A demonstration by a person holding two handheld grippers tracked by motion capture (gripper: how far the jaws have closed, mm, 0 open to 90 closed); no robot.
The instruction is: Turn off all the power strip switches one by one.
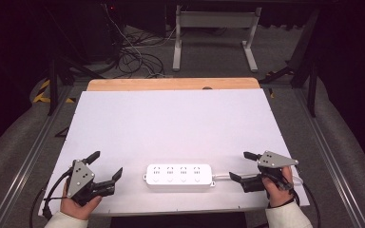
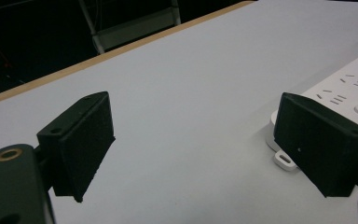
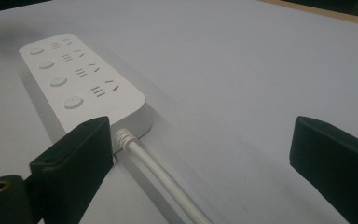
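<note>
Both tongs gape wide, grasping nothing: the left gripper (image 1: pixel 105 167) and right gripper (image 1: pixel 244 166) flank a white power strip (image 1: pixel 179 177) lying near the table's (image 1: pixel 171 123) front edge, its cable (image 3: pixel 161 177) running between the right jaws, seemingly staged for pickup.

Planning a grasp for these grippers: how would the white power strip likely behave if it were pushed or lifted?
The power strip looks like a rigid, flat plastic block lying flat on the table, so it would probably slide rather than roll or tip. Its smooth casing may be slippery. The cable at one end looks flexible and would likely trail.
</note>
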